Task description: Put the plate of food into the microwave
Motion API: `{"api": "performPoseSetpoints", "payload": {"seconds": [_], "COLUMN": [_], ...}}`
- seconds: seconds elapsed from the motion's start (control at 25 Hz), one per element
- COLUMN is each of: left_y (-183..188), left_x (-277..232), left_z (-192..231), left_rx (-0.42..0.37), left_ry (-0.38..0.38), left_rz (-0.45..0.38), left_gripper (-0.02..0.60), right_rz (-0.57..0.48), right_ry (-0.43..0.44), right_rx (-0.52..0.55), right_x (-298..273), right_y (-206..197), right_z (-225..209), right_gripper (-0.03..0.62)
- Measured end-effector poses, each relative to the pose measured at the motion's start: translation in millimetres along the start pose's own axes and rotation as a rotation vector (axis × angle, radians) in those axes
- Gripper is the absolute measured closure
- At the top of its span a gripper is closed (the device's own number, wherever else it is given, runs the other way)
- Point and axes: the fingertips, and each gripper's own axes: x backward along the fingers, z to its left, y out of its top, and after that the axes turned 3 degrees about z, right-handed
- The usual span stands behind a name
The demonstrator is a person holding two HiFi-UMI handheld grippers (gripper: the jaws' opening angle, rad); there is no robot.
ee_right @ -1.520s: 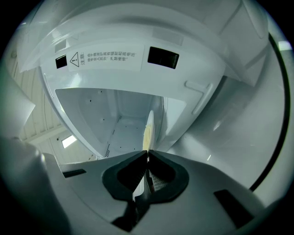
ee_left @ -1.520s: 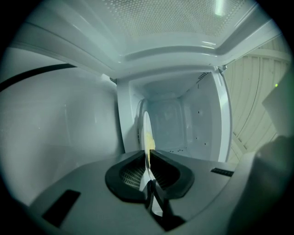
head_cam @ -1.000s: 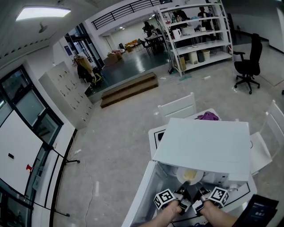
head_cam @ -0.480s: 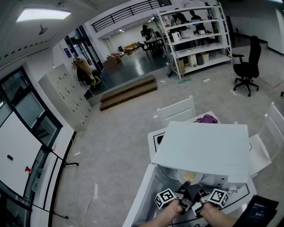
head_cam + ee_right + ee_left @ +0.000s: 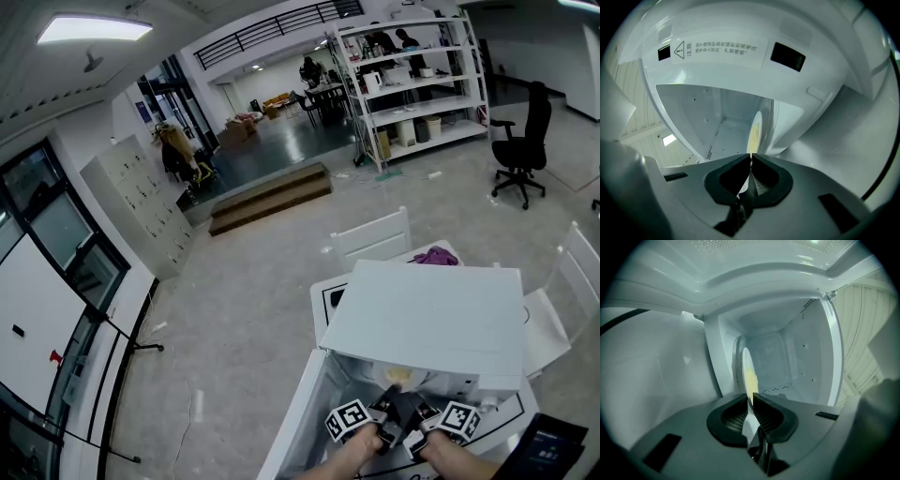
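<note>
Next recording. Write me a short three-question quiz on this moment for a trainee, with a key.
1. True or false: the left gripper and the right gripper are both shut on the rim of the plate.
2. The door of the microwave is: A closed, B open, C taken off.
3. Fill in: the food on the plate is ___ in colour.
Key: 1 true; 2 B; 3 yellow.
</note>
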Motion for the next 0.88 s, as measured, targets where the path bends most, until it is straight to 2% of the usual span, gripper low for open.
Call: {"api": "performPoseSetpoints", "payload": {"seconds": [0.12,0.28,0.88], "left_y": [-1,-1,-8], "left_x": [2,3,13], "left_z": [-1,-9,-5], "left_rx": [-0.027,-0.066,-0.049], "left_ry": [-0.009,-0.025,-0.051], "left_rz": [0.005,0.006,-0.006], "left_gripper": [0.561,0.511,0.508], "right_rz": [0.002,0.005,0.024], "right_ry": [-0.011,-0.01,0.004], "right_rx": [0.017,0.016,0.021], "right_x": [1,2,4], "right_y": [1,0,-3], "right_z": [-3,1,1], "right_gripper": [0.581,0.581,0.581]}}
